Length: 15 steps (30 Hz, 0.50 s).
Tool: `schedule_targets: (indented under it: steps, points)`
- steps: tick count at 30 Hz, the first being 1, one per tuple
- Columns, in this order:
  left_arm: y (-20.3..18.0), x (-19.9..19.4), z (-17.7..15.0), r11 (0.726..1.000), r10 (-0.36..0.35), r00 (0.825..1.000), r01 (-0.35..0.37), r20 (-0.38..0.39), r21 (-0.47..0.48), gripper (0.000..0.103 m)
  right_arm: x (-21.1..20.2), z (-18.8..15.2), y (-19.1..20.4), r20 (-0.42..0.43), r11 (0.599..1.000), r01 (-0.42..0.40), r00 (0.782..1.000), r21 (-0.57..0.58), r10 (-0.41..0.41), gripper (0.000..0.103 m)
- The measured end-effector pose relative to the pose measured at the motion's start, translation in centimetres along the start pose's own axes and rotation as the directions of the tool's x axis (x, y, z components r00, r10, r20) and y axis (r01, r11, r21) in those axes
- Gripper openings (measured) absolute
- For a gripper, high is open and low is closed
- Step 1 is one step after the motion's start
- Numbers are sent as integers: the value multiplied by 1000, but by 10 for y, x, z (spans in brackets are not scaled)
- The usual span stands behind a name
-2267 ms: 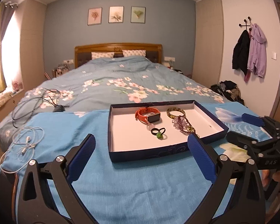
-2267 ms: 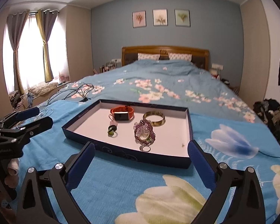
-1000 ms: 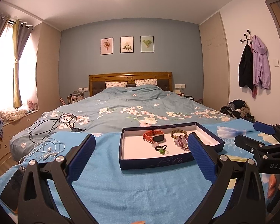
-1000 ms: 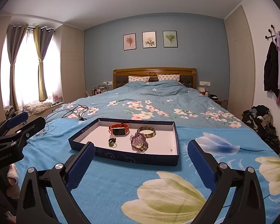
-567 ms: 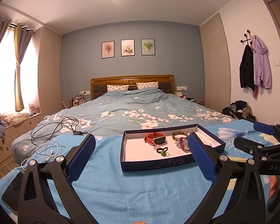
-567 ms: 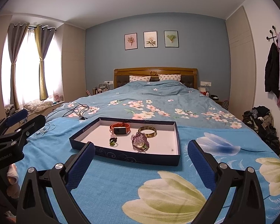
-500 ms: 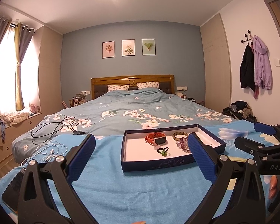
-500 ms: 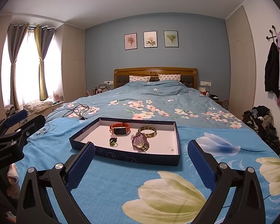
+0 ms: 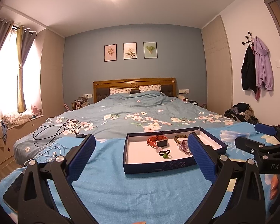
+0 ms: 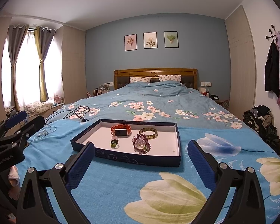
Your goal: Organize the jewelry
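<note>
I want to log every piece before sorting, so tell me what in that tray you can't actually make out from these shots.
- Purple beaded piece: left wrist view, partly behind the left tongs' right finger pad.
- Tiny speck on the tray floor: right wrist view, too small to identify.
- Small green-and-black piece: both views, too small to tell its type.
- Orange-strapped watch: screen too small to read.

Big bed (image 10: pixel 158 100) with a blue flower cover, wooden headboard (image 10: pixel 155 72) and two spotted pillows (image 10: pixel 140 79). Three flower pictures (image 10: pixel 150 40) up on the blue wall, curtains (image 10: pixel 42 63) by the bright window. Black cable (image 9: pixel 56 130) and white earphones (image 9: pixel 50 152) lying on the bed, jackets (image 9: pixel 255 71) hanging on a hook, clothes pile (image 9: pixel 240 113) on the floor.
</note>
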State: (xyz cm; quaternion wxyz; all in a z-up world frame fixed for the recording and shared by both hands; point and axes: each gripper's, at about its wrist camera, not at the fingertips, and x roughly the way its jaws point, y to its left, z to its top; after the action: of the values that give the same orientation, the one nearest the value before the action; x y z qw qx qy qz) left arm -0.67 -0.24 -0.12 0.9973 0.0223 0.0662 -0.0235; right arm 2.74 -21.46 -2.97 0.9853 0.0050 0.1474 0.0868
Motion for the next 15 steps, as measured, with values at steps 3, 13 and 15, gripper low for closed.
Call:
schedule_targets:
  steps: [3,13,15]
  points:
    - [-1,0,0,1000,-2,1000,2,-2,-4,97,-1,1,0,4,1000,-2,1000,4,2,96]
    - [1,1,-1,1000,5,1000,-5,-10,-10,97,-2,3,4,10,1000,-5,1000,-6,5,96]
    - [2,1,-1,1000,4,1000,-4,-13,-11,97,-2,3,3,10,1000,-3,1000,-6,3,96]
